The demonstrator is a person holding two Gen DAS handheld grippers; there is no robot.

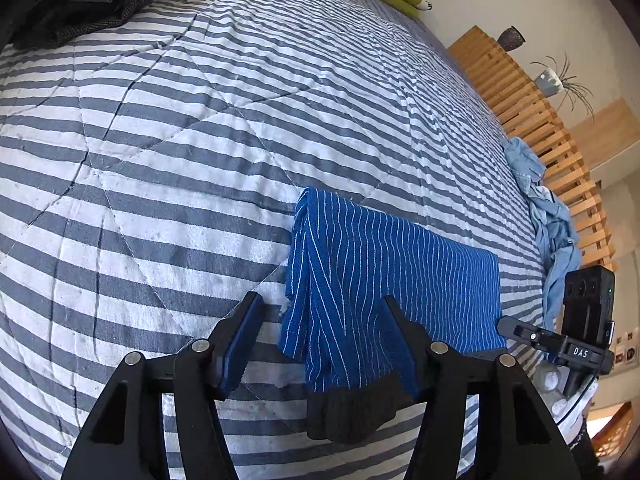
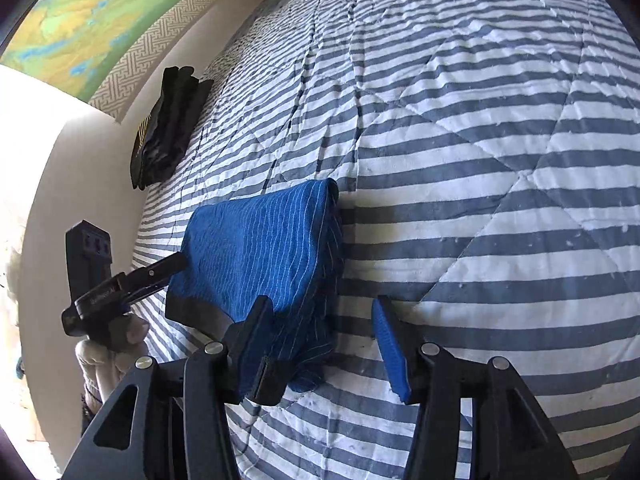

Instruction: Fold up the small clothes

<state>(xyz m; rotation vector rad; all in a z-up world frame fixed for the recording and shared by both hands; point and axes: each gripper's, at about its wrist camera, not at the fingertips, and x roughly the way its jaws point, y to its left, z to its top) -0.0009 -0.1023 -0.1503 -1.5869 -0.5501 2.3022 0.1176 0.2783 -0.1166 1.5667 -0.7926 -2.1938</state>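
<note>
We have the blue striped garment [image 1: 392, 280] folded on the striped quilt [image 1: 200, 160], and both jaws are apart: left gripper [image 1: 320, 320] released, right gripper [image 2: 320, 328] released too. Next, we judge, it wants setting aside before we fetch the light-blue clothes [image 1: 552, 216].

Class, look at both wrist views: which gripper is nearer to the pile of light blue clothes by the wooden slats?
Right. The right gripper sits just beside the light blue clothes; the left gripper is farther off, across the blue striped garment.
</note>
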